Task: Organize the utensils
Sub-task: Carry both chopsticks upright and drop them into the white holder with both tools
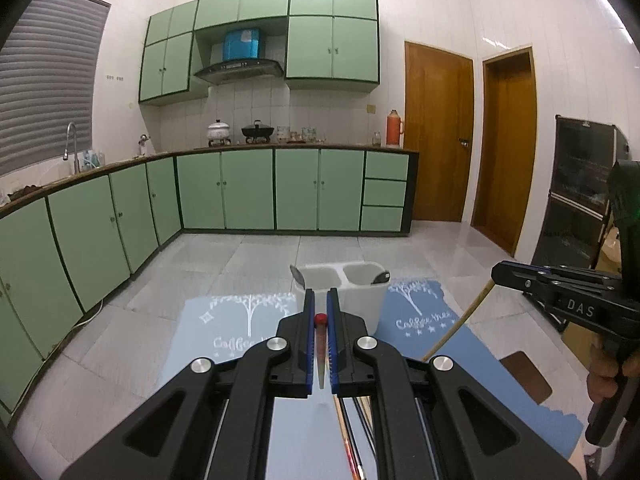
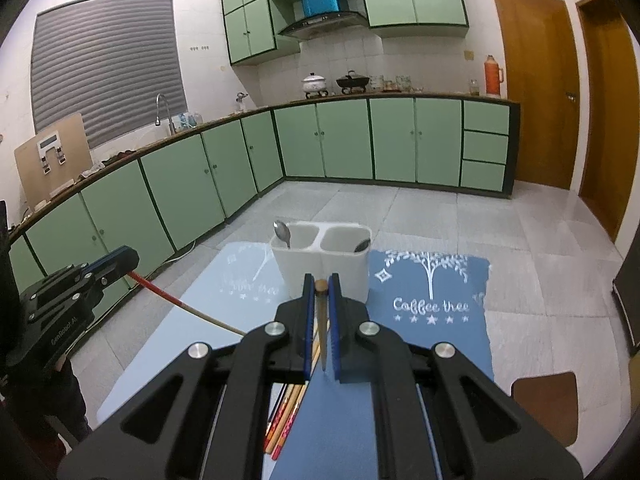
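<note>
A white two-compartment utensil holder (image 1: 362,296) (image 2: 320,268) stands on the mats, with a spoon (image 2: 282,233) in its left compartment and another spoon (image 2: 362,245) in its right one. My left gripper (image 1: 321,304) is shut on a red-tipped chopstick (image 1: 321,344), held above the light blue mat just before the holder. My right gripper (image 2: 321,286) is shut on a brown-tipped wooden chopstick (image 2: 321,320), also just before the holder. Each gripper shows from the side in the other's view: the right one (image 1: 496,274), the left one (image 2: 134,258). Several loose chopsticks (image 2: 286,416) lie on the mats below the grippers.
A light blue mat (image 2: 188,340) and a darker blue "Coffee tree" mat (image 2: 432,304) lie side by side on a white table. A brown coaster (image 2: 544,400) lies at the right. Green kitchen cabinets, a tiled floor and wooden doors are beyond.
</note>
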A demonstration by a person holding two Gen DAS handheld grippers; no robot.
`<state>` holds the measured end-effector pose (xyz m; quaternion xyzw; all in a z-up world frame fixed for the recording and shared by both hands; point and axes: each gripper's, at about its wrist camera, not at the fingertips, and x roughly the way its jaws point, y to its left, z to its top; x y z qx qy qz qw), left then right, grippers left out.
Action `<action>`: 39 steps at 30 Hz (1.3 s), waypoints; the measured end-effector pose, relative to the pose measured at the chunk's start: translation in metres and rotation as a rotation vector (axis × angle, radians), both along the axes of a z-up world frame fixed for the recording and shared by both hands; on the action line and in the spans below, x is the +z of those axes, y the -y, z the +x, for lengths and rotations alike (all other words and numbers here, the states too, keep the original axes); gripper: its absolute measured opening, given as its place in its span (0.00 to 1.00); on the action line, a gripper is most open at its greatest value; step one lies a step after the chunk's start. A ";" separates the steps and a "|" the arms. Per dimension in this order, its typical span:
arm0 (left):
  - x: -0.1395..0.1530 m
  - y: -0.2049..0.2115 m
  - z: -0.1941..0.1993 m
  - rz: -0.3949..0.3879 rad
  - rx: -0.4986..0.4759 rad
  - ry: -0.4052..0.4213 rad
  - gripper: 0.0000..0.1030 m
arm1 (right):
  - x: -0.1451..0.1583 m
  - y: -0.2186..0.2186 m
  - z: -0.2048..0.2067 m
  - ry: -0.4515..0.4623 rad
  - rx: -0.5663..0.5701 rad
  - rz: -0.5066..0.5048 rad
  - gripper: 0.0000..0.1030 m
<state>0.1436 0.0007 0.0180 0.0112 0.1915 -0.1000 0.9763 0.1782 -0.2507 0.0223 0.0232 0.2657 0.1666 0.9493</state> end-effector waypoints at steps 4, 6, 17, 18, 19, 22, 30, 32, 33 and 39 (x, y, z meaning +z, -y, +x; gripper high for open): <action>0.017 0.001 0.002 0.001 -0.009 0.042 0.05 | 0.023 0.004 0.009 0.040 0.002 0.011 0.06; 0.029 0.002 0.006 0.003 -0.011 0.073 0.05 | 0.035 0.006 0.016 0.067 -0.003 0.015 0.06; 0.075 0.012 0.052 -0.011 -0.007 0.181 0.05 | 0.090 0.009 0.078 0.199 -0.026 0.035 0.06; 0.076 0.013 0.060 -0.010 -0.007 0.181 0.05 | 0.090 0.009 0.085 0.199 -0.029 0.033 0.06; 0.075 0.015 0.068 -0.010 -0.008 0.179 0.05 | 0.090 0.009 0.094 0.198 -0.032 0.031 0.06; 0.070 0.019 0.092 -0.008 -0.012 0.157 0.05 | 0.083 0.005 0.121 0.192 -0.038 0.024 0.06; 0.030 0.024 0.146 -0.007 -0.026 0.043 0.05 | 0.038 -0.007 0.165 0.100 -0.036 -0.006 0.06; 0.020 0.024 0.155 -0.007 -0.030 0.016 0.05 | 0.025 -0.008 0.172 0.069 -0.029 -0.004 0.06; 0.014 0.025 0.159 -0.006 -0.034 0.000 0.05 | 0.020 -0.012 0.174 0.058 -0.027 -0.004 0.06; -0.013 0.024 0.178 -0.006 -0.050 -0.093 0.06 | -0.002 -0.015 0.182 -0.006 -0.011 0.005 0.11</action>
